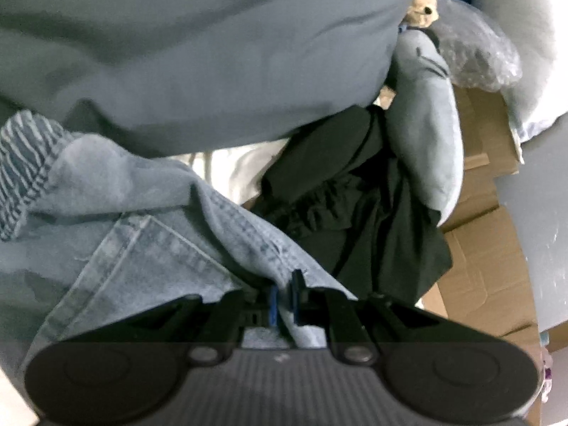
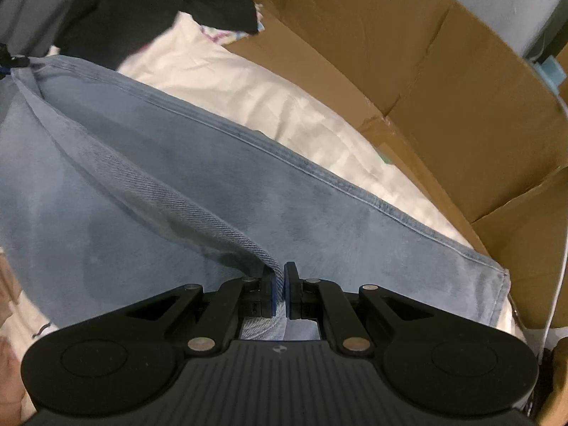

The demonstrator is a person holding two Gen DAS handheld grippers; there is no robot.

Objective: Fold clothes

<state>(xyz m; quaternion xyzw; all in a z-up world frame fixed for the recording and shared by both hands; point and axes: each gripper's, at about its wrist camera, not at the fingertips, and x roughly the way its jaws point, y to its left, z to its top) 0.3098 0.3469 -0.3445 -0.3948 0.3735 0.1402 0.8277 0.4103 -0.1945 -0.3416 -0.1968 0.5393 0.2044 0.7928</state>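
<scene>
the fold looks barely started, as i judge it: the light blue jeans (image 2: pixel 220 191) hang stretched between the two grippers rather than lying flat or doubled. the right gripper (image 2: pixel 280 291) has its jaws pinched nearly together on a denim edge, and a taut ridge of cloth runs from it up toward 10 o'clock, where another small clamp bites the far corner (most likely the left gripper, though only a sliver shows). in the left wrist view the left gripper (image 1: pixel 284 296) is likewise closed to a narrow gap on a seamed fold of the same jeans (image 1: pixel 149 234), which spread away toward 9 o'clock. left to do, it seems: lay the denim down, bring the halves together, smooth.

a brown cardboard box (image 2: pixel 443 81) rises at 1 to 3 o'clock in the right view, its inside not clearly shown. a cream sheet (image 2: pixel 269 106) lies beneath the jeans. unfolded clothes wait around: a black garment (image 1: pixel 355 191) at centre, a grey one (image 1: pixel 198 53) at 12 o'clock.
</scene>
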